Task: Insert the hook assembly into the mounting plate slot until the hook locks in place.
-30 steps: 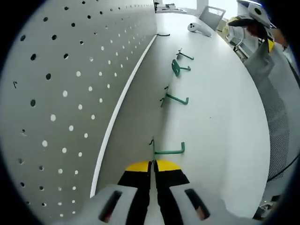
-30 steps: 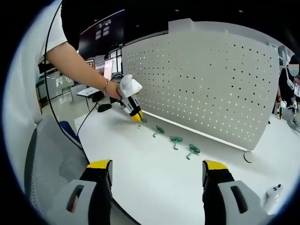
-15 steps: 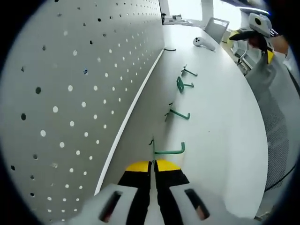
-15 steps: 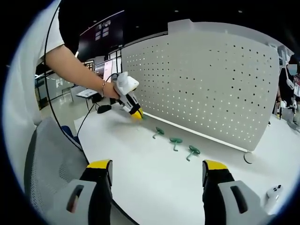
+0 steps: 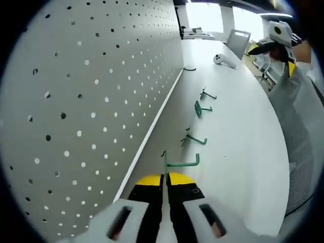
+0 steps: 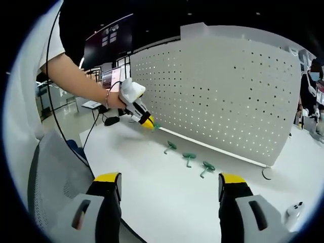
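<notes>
My left gripper is shut on a green wire hook, whose arm sticks out to the right past the yellow jaw tips. The white perforated mounting plate stands close on the left. In the right gripper view a hand holds the left gripper with the green hook a little above the table, just in front of the plate. My right gripper is open and holds nothing, well back from the plate. The right gripper also appears far off at the upper right.
Three more green hooks lie in a row on the white table before the plate. A black ring lies by the plate's right foot, a white controller at the far right. A grey chair sits left.
The left gripper has risen off the table with the hook and come nearer the plate. The right gripper has stayed open and almost still.
</notes>
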### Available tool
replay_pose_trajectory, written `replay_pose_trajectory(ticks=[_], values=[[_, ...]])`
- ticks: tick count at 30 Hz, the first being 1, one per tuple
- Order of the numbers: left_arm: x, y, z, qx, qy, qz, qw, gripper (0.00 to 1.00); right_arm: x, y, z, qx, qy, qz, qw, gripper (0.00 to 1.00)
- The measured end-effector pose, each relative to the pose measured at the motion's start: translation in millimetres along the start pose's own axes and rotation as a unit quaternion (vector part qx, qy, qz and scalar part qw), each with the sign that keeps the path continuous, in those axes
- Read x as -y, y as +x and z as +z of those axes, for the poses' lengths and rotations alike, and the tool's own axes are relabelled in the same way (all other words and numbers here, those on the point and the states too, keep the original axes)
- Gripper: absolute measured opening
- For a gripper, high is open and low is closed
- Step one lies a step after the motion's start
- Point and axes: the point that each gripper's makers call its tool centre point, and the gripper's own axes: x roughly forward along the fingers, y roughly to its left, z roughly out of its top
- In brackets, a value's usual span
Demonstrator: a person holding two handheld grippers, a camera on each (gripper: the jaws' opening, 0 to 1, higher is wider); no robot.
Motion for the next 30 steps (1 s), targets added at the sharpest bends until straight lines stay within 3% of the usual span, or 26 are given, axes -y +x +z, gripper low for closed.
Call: replay_pose_trajectory(ticks=[13,30], values=[[0.9,-13.6,17.1,0.045,-0.02,0.03,0.9983,0.02,1.9,0.9,13.9,0.021,0.019,0.001,0.9996,0.76],[11.5,-35.7,54.7,0.128,-0.044,0.062,0.9889,0.03,-0.4,2.4,35.9,0.059,0.045,0.007,0.9972,0.74]])
